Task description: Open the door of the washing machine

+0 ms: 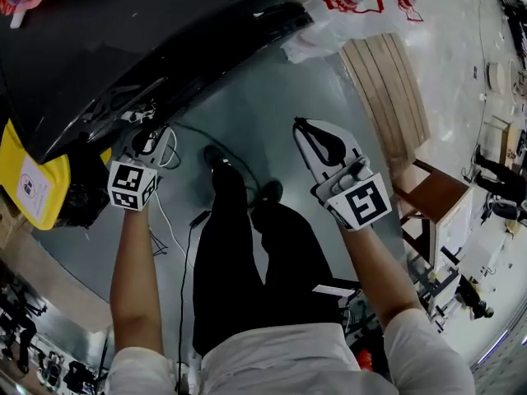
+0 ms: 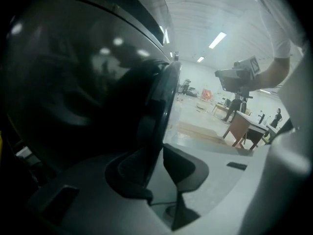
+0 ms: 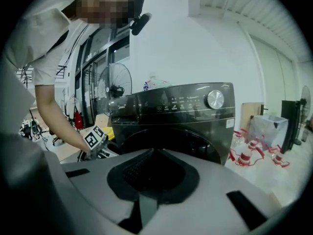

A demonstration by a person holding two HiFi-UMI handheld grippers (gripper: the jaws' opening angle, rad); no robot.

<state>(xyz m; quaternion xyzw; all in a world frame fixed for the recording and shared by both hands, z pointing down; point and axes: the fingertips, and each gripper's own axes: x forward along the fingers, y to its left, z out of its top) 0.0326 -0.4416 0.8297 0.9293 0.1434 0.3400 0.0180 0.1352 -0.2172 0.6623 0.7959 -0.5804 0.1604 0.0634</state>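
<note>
The dark washing machine (image 3: 176,114) stands ahead in the right gripper view, its knob (image 3: 215,99) on the control panel and the round drum opening (image 3: 181,141) dark below. In the left gripper view the door's glass dome (image 2: 73,92) fills the left side. The door's rim (image 2: 164,102) runs between the pads of my left gripper (image 2: 159,155), which is shut on it. From above, the left gripper (image 1: 146,134) sits at the machine's black front edge (image 1: 222,44). My right gripper (image 1: 303,126) hangs free over the floor, shut and empty (image 3: 154,153).
A wooden pallet (image 1: 387,89) and a plastic bag with red print (image 1: 362,6) lie on the floor to the right. A brown table (image 1: 436,196) stands further right. A yellow sheet (image 1: 29,179) hangs left; cables (image 1: 177,220) run beside the person's legs (image 1: 247,253).
</note>
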